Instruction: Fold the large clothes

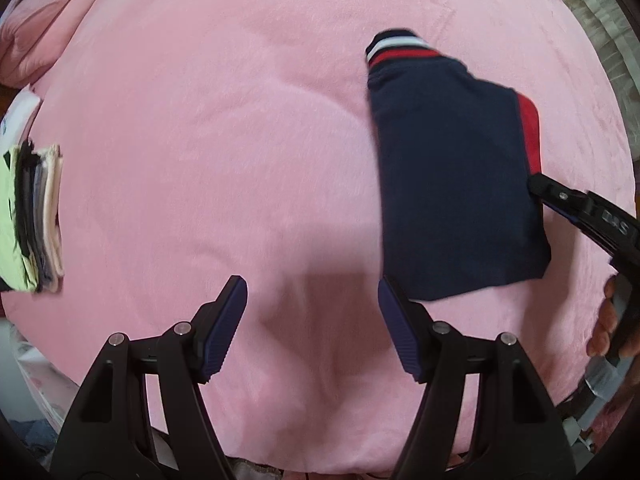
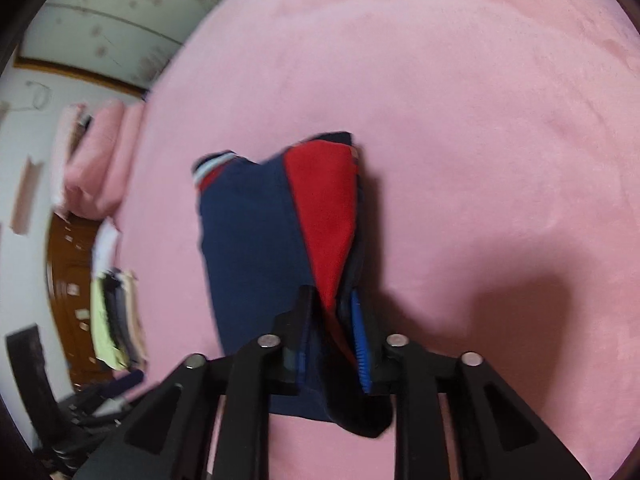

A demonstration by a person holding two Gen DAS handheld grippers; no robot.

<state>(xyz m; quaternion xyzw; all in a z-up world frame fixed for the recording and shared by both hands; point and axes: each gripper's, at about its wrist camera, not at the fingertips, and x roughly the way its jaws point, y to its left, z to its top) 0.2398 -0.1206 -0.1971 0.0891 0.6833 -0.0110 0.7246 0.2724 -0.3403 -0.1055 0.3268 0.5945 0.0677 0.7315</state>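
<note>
A folded navy garment (image 1: 452, 184) with a red panel and a red-white striped band lies on the pink bed cover (image 1: 224, 128), right of centre. My left gripper (image 1: 312, 292) is open and empty, hovering over the cover just left of the garment's near corner. My right gripper (image 1: 536, 184) comes in from the right and grips the garment's right edge. In the right wrist view the right gripper (image 2: 332, 312) is shut on the folded garment (image 2: 248, 248), with cloth pinched between its pads and the red panel (image 2: 324, 216) raised.
A stack of folded clothes (image 1: 36, 216) sits at the bed's left edge and also shows in the right wrist view (image 2: 114, 316). Pink pillows (image 1: 44, 28) lie at the far left corner. A wooden cabinet (image 2: 68, 280) stands beyond the bed.
</note>
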